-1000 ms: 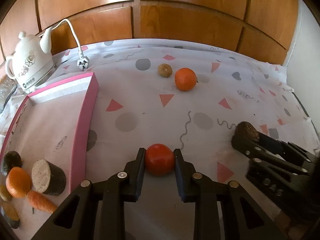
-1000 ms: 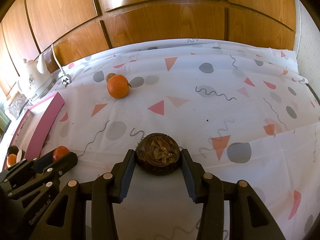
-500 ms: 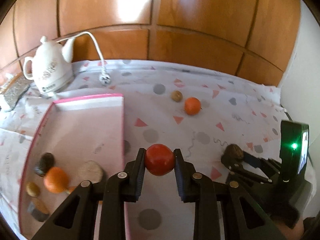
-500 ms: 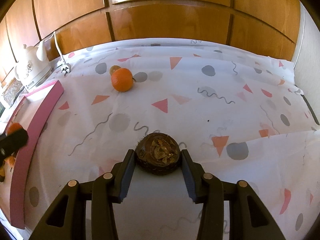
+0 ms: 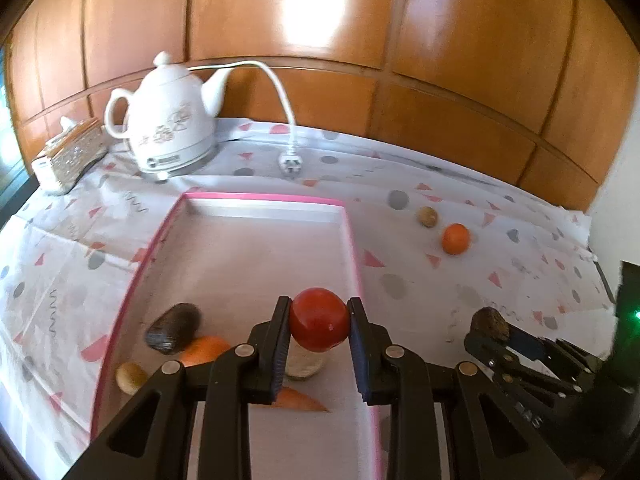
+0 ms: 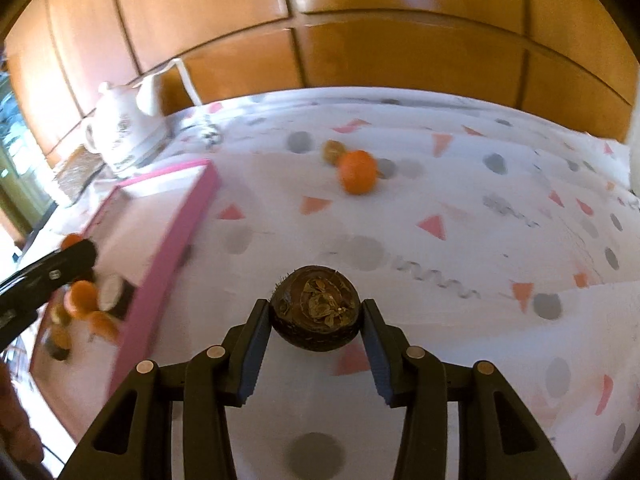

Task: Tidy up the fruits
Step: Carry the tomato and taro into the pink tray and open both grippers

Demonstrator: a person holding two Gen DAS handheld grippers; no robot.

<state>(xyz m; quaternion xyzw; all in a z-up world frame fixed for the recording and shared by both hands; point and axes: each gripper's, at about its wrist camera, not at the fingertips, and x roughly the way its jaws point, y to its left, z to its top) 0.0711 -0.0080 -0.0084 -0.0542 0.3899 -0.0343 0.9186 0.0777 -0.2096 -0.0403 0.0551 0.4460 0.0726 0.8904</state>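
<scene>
My left gripper (image 5: 319, 320) is shut on a red tomato (image 5: 319, 318) and hangs above the near part of a pink-rimmed tray (image 5: 352, 236). In the tray lie a dark fruit (image 5: 174, 327), an orange piece (image 5: 206, 350), a small yellowish fruit (image 5: 130, 376), a pale-topped cut piece (image 5: 302, 364) and a carrot (image 5: 298, 402). My right gripper (image 6: 316, 316) is shut on a dark brown round fruit (image 6: 316, 312), held above the cloth right of the tray (image 6: 168, 256). An orange (image 6: 357, 171) and a small brown fruit (image 6: 332, 151) rest on the cloth farther back.
A white kettle (image 5: 170, 122) with its cord and plug (image 5: 291, 166) stands behind the tray. A glittery box (image 5: 68, 156) sits at the far left. A wooden panel wall (image 5: 320, 40) closes the back. The patterned tablecloth (image 6: 480, 240) spreads to the right.
Both grippers rose and moved left with their fruit. The left one went from above the cloth to above the tray. The right one came nearer the tray's pink edge.
</scene>
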